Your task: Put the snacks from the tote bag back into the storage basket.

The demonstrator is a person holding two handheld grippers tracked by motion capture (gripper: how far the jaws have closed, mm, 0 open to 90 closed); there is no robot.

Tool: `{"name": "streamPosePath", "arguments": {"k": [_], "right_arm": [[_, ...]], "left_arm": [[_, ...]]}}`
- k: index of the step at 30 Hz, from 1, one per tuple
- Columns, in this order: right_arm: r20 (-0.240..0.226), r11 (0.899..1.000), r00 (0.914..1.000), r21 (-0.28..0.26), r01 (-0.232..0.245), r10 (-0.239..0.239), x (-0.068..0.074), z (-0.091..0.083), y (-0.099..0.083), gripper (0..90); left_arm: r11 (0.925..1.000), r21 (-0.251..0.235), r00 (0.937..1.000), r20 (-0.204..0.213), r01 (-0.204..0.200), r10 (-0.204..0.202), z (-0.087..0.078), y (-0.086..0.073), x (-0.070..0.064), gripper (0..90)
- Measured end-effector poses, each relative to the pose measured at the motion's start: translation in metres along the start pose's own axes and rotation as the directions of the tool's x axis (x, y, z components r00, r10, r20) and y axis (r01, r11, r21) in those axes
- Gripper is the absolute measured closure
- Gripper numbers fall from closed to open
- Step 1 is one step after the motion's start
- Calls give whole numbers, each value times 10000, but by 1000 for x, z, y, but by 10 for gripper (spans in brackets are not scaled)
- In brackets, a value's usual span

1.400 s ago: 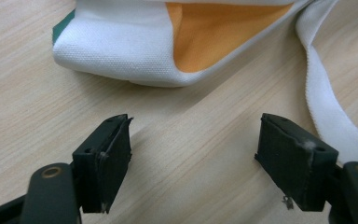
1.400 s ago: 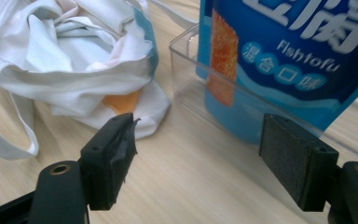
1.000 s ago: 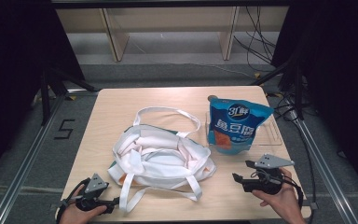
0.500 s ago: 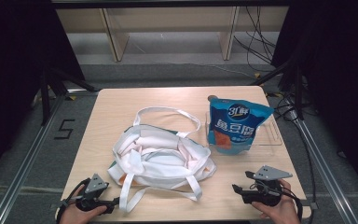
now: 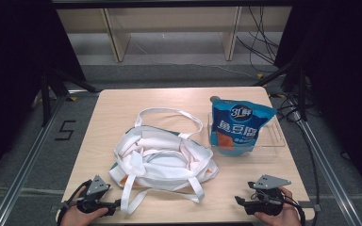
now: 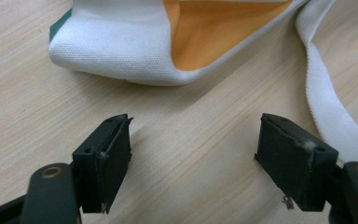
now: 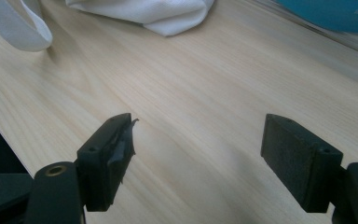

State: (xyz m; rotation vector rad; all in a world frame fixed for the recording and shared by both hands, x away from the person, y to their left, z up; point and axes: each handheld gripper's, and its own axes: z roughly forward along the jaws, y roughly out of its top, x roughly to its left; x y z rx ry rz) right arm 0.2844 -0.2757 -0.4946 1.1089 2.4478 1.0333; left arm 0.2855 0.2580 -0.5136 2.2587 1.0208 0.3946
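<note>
While both jaws gape empty, left gripper (image 6: pixel 193 154) faces the limp, light canvas bag (image 6: pixel 121 51) just ahead; pinch its folded edge. Right gripper (image 7: pixel 198 158) likewise wide, bag well ahead.

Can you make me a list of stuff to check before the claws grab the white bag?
1. Left claw open: ok, jaws spread with nothing between them.
2. Right claw open: ok, jaws spread with nothing between them.
3. Bag within reach of the left claw: ok, its corner lies just ahead.
4. Strap clear of the left claw: not ok, it runs right beside one jaw.
5. Blue pouch out of the way: ok, it stands apart from the bag.
6. Bag empty: cannot tell.
</note>
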Motion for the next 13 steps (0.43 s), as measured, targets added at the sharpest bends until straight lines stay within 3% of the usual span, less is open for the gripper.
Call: {"name": "streamPosePath", "arguments": {"k": [2, 6, 7, 9, 11, 13], "right_arm": [[-47, 9999, 9999, 63, -118, 118, 1, 0, 1, 260], [-63, 9999, 9999, 14, 110, -110, 0, 3, 0, 259], [-99, 9999, 9999, 83, -115, 115, 1, 1, 0, 259], [117, 10000, 9999, -20, 16, -16, -1, 1, 0, 259], [-33, 9998, 9999, 122, -124, 125, -1, 0, 0, 259], [102, 9998, 9999, 186, -121, 119, -2, 0, 0, 259]], "left_arm": [[9993, -161, 9994, -36, 336, -337, 2, 0, -2, 250], [9993, -174, 9994, -52, 338, -339, 1, -1, -2, 251], [9993, -160, 9995, -50, 323, -324, 1, -1, -2, 251], [9993, -163, 9994, -58, 327, -328, 1, -1, -2, 250], [9994, -175, 9995, -72, 293, -295, 1, 0, -2, 250], [9994, -177, 9995, -74, 298, -299, 1, 0, -2, 251]]}}
